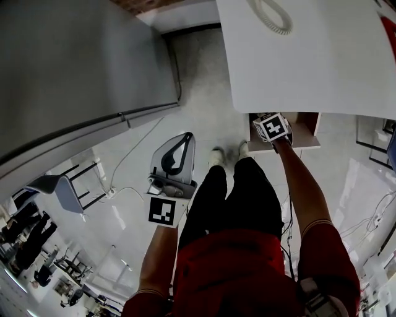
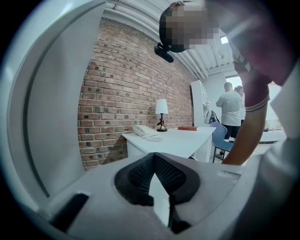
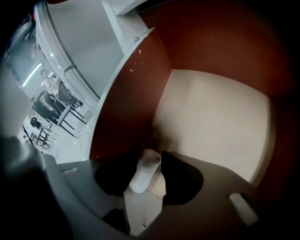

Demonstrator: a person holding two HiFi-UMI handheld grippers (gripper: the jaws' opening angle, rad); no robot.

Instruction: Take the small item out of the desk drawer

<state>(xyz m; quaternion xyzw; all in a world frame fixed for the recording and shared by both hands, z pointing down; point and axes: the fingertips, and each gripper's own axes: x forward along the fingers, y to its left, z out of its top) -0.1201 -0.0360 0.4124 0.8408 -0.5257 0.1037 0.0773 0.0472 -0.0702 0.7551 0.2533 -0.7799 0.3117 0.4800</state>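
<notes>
The drawer [image 1: 307, 133] stands pulled out under the front edge of the white desk [image 1: 309, 56]. My right gripper's marker cube [image 1: 272, 127] sits at the drawer's mouth, its jaws hidden inside. In the right gripper view a small white cylinder-like item [image 3: 144, 171] lies between the jaws of the right gripper [image 3: 154, 157], close against the left pad, with a gap to the right pad. The drawer's pale floor [image 3: 215, 112] and red-brown wall [image 3: 136, 103] fill the rest. My left gripper [image 1: 184, 139] hangs at my left side, away from the desk, its tips [image 2: 153, 157] together and holding nothing.
A telephone [image 1: 272, 18] lies on the desk top, and a lamp [image 2: 161, 112] stands at its brick-wall end. A large grey panel [image 1: 74, 62] stands at the left, with a chair [image 1: 59, 186] and floor cables [image 1: 124, 167] below it. People [image 2: 230, 110] stand beyond the desk.
</notes>
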